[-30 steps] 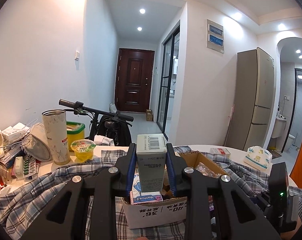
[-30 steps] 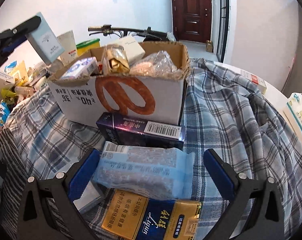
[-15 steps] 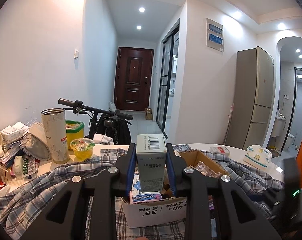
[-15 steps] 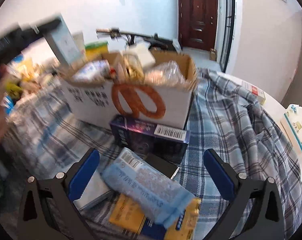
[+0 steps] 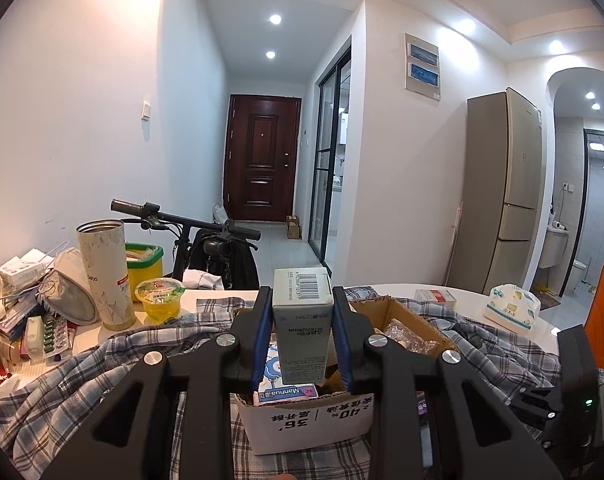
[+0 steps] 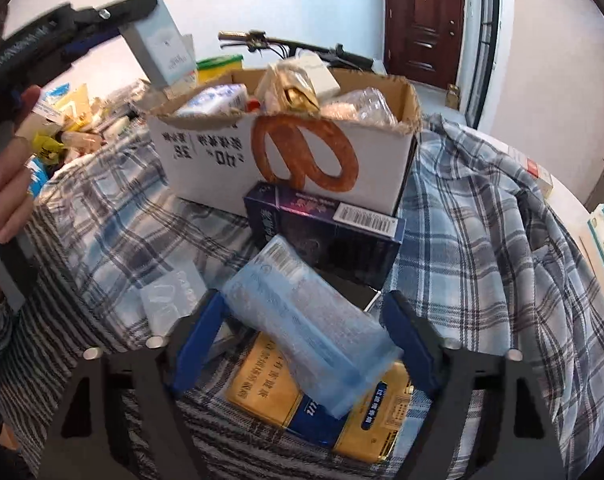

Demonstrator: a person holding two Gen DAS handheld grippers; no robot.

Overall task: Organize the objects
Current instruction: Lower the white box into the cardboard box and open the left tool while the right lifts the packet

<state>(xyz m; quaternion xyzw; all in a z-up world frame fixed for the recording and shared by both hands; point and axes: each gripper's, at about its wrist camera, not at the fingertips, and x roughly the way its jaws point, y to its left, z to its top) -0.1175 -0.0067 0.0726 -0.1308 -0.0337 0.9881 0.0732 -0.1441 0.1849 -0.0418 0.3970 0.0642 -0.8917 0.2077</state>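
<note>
Checked blue-and-white cloth [image 6: 482, 240] covers the round table, rumpled into soft folds around an open cardboard box [image 6: 285, 152] printed with a brown pretzel shape and crammed with packets.

Above that box the left gripper [image 5: 302, 332] points almost level, its blue-padded jaws clamped tight on a small grey-white carton [image 5: 303, 320] held upright, barcode on its top face; in the right wrist view the same carton [image 6: 161, 52] hangs at the upper left, with the person's hand [image 6: 5, 184] wrapped round the gripper's handle below it.

The right gripper [image 6: 302, 340] tilts steeply down toward the cloth. Its jaws are closing on a soft, translucent blue plastic pack [image 6: 306, 320], which lies slanted between the blue pads; whether the pads already press it I cannot tell. This pack rests on a glossy gold-and-blue flat box [image 6: 342, 412]. Just beyond it a dark purple rectangular carton [image 6: 326, 232] with a white barcode label lies against the foot of the cardboard box.

Farther out, in the left wrist view, a tall marbled tumbler [image 5: 105, 272], a clear jelly cup [image 5: 159, 300] and a yellow tub [image 5: 143, 266] stand at the table's left edge, beside piled papers and blister strips
</note>
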